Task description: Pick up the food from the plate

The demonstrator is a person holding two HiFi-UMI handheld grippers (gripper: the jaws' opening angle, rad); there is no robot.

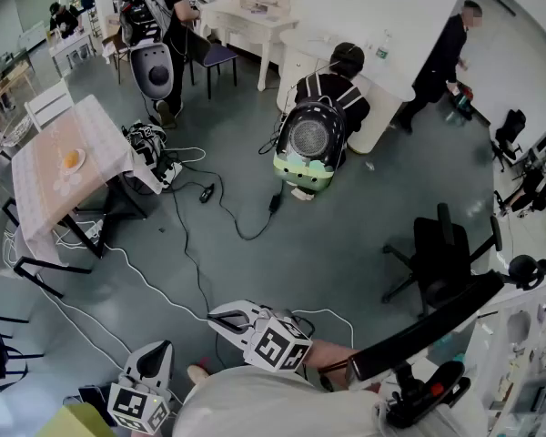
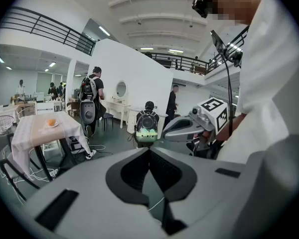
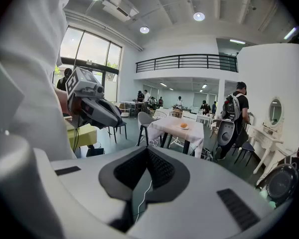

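Found fingers of left gripper (image 2: 149, 149) and right gripper (image 3: 147, 149) closed, empty. Spotted orange food (image 1: 71, 159) on plate (image 1: 82, 157), middle of surface (image 1: 38, 189); distant, too small to identify.

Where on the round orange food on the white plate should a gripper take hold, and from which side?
Probably across its widest middle, coming down from above. The round orange food sits alone and exposed on the white plate, on top of the cloth-covered table, so nothing seems to block a top approach. It is too distant to judge its surface or softness.
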